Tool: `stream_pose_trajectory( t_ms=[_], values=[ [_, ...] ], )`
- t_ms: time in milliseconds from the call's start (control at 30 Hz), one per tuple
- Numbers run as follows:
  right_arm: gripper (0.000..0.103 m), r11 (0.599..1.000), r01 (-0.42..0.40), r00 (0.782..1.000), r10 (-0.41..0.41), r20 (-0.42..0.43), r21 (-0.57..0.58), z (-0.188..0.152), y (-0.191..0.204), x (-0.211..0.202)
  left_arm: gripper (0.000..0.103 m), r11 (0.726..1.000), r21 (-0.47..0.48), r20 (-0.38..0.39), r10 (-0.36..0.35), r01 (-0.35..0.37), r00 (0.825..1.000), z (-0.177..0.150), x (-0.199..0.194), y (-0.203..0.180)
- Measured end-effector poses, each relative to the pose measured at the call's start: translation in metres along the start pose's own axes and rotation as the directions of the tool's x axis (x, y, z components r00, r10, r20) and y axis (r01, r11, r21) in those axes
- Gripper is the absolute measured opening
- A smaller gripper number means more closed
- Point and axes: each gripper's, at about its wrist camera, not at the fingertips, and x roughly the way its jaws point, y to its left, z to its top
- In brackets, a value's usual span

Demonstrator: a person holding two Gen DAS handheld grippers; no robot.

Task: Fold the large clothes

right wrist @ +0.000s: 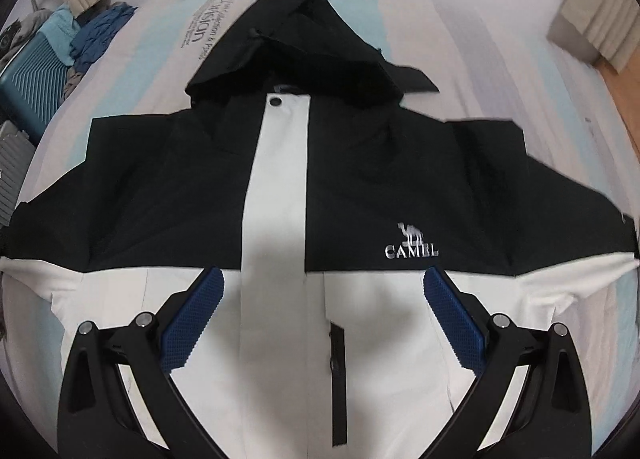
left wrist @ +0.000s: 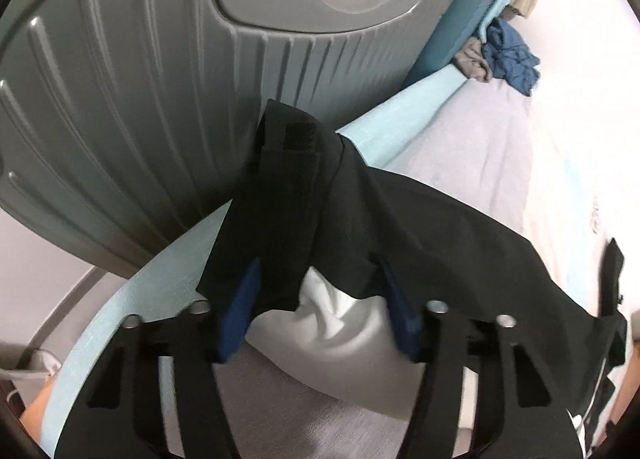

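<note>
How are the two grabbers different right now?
The left gripper has the black sleeve draped between and over its fingers, out by the grey suitcase; the right gripper has nothing between its fingers. The left one sits at the jacket's edge, while the right one hovers over the white front of the jacket, below the hood. Both have blue pads and spread fingers.

Soft, even indoor light in both views, with no glare. The black-and-white hooded jacket [right wrist: 280, 187] carries a faint shadow at 6 o'clock. Fisheye bending and dark vignetting ring every edge. The ribbed grey hard-shell suitcase [left wrist: 120, 99] is slightly motion-blurred.
</note>
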Motion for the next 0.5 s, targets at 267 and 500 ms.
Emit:
stream_pose_trajectory(
  t_ms=[267, 500],
  values=[
    [0.096, 0.998, 0.016, 1.000, -0.016, 0.000, -0.067, -0.019, 0.010, -0.008, 0.007, 0.995, 0.097, 0.007, -0.012, 0.011, 1.000, -0.006, -0.017, -0.017],
    [0.096, 0.998, 0.025, 1.000, -0.024, 0.018, -0.055, -0.016, 0.005, -0.030, 0.006, 0.981, 0.190, 0.058, -0.050, 0.038, 0.997, -0.017, -0.066, -0.061]
  ],
)
